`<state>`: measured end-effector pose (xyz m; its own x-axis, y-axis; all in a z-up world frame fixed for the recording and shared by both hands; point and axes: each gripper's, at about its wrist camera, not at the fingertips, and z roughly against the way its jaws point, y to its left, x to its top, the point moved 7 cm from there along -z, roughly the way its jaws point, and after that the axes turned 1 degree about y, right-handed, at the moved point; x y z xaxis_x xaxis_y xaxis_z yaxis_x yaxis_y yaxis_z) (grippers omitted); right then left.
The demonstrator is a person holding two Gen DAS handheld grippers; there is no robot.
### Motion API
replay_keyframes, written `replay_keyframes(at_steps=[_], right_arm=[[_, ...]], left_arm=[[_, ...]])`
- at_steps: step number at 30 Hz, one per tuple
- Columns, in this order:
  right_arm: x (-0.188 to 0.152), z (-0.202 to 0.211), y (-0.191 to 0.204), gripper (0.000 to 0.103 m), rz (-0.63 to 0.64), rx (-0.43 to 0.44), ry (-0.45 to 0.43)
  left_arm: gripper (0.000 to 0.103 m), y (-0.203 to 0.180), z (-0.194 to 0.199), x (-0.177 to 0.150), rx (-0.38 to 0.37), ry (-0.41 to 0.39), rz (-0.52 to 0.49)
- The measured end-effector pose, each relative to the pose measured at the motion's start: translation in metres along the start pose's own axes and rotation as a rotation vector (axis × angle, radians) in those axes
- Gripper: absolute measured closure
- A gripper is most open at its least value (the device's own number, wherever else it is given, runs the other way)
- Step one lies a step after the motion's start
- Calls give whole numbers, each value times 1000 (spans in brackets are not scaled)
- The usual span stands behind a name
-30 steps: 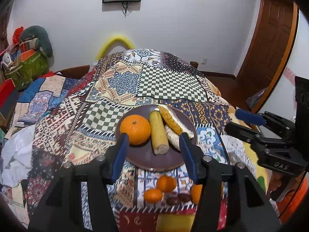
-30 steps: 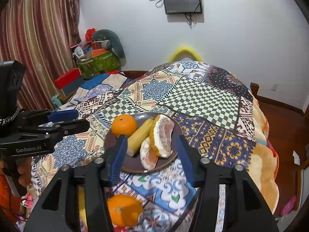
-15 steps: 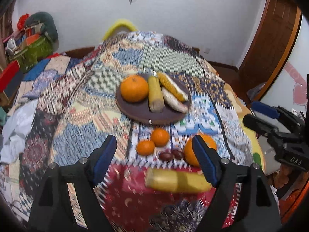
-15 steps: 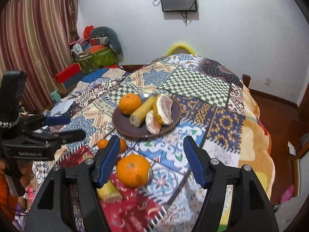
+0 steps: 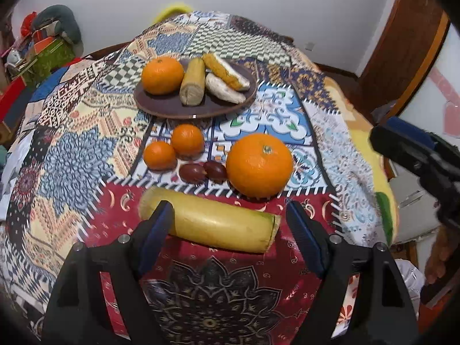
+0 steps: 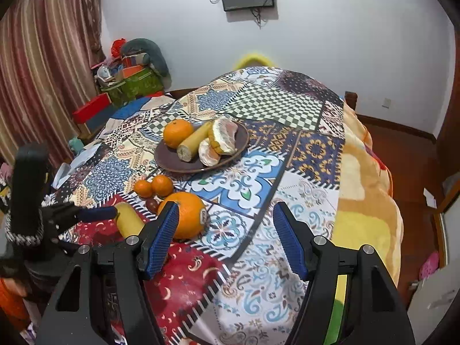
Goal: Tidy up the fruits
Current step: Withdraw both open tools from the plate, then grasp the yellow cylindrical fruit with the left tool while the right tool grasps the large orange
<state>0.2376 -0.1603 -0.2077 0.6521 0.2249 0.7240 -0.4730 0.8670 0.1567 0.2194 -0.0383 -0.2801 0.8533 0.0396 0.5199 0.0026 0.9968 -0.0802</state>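
Both my grippers have pulled back from the plate toward the near edge of the bed's quilt. Left gripper: jaws just widened, now apart and empty, straddling the loose banana piece without touching. Two small oranges and the big orange lie between it and the plate. Right gripper: jaws opened too, empty, beside the big orange. Likely next pick: banana.
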Motion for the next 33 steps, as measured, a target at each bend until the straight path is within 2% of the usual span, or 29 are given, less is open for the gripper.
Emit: replay_keyframes(at_steps=[2, 4, 9, 11, 20, 25, 28, 33], right_arm=[[-2, 0, -2, 38, -8, 0, 2], [-3, 0, -3, 38, -13, 0, 6], [-6, -4, -3, 38, -16, 4, 15], [-6, -5, -1, 38, -15, 8, 18], [-7, -11, 4, 39, 1, 14, 33], [-9, -19, 8, 38, 7, 20, 51], [-11, -28, 14, 38, 13, 32, 72], [-15, -40, 28, 38, 34, 54, 99]], left_arm=[[22, -1, -2, 0, 53, -25, 7], [20, -3, -4, 0, 71, -35, 9], [6, -3, -10, -3, 115, -45, 2], [5, -2, -14, -5, 144, -38, -11], [1, 23, -15, -13, 60, -17, 16], [2, 59, -5, -20, 79, -22, 54], [4, 82, 5, -23, 75, -29, 78], [27, 103, 13, -23, 33, -27, 112]])
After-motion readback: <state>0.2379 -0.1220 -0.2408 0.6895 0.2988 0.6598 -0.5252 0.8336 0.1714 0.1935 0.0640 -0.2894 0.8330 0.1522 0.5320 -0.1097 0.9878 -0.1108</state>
